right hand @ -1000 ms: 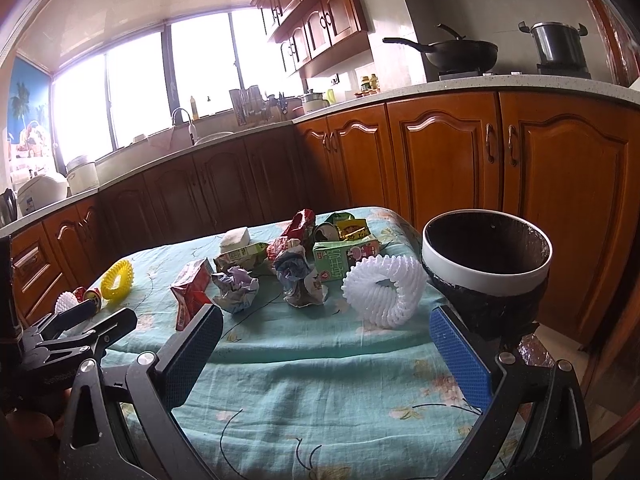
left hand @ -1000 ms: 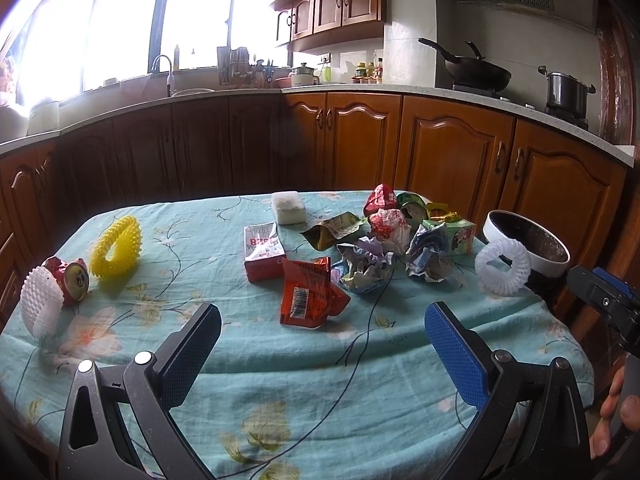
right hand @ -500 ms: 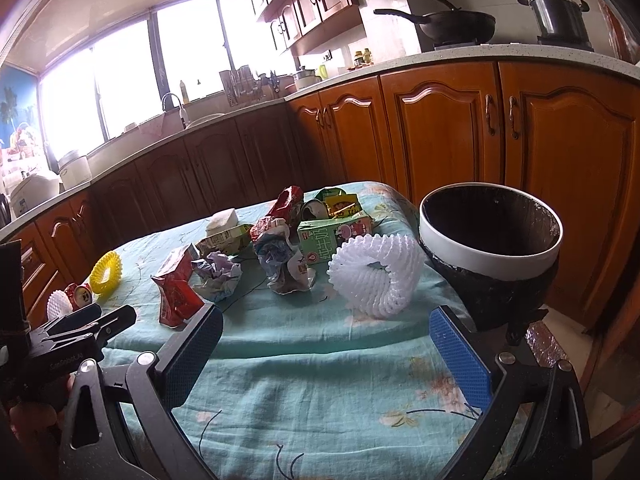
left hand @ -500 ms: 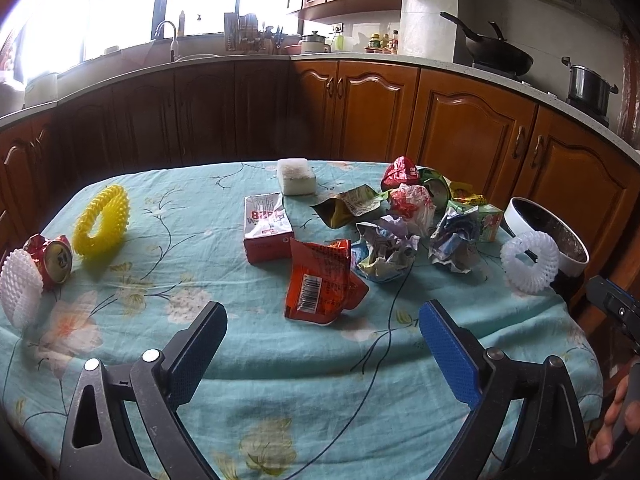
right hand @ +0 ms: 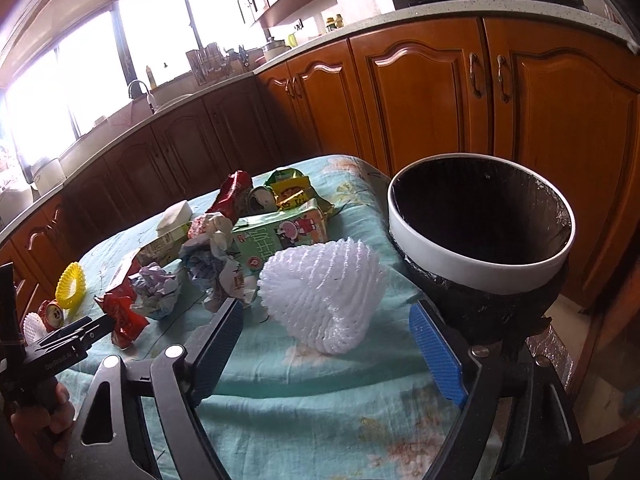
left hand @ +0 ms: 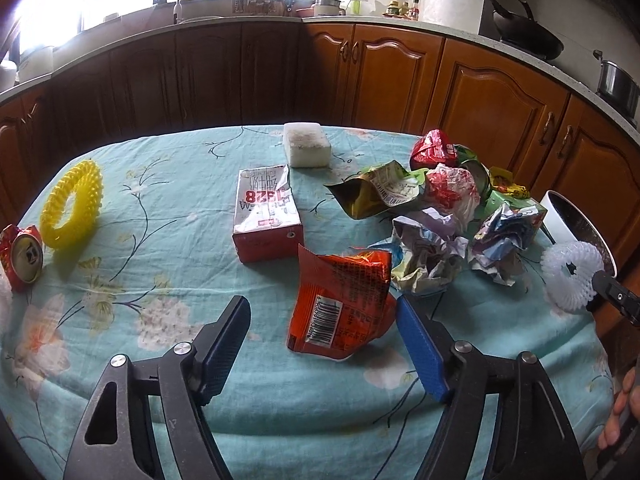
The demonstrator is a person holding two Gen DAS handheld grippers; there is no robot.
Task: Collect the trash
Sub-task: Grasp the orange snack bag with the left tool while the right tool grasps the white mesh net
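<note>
My left gripper (left hand: 322,316) is open just above the table, its jaws either side of an orange snack wrapper (left hand: 340,306). Behind it lie a red-and-white carton (left hand: 266,216), crumpled paper balls (left hand: 428,258) and more wrappers (left hand: 380,194). My right gripper (right hand: 328,324) is open, with a white foam net (right hand: 324,292) between its fingers. A white-rimmed bin with a black liner (right hand: 480,240) stands just right of the net, beside the table. The left gripper also shows in the right wrist view (right hand: 80,334).
A yellow spiky ring (left hand: 72,206), a crushed red can (left hand: 22,254) and a white sponge block (left hand: 306,144) lie on the teal floral tablecloth (left hand: 168,208). A green milk carton (right hand: 280,232) sits behind the net. Wooden kitchen cabinets (right hand: 432,84) surround the table.
Both grippers have moved forward and down toward the table. The left has closed in on the orange wrapper, the right on the white foam net. Both stay open.
</note>
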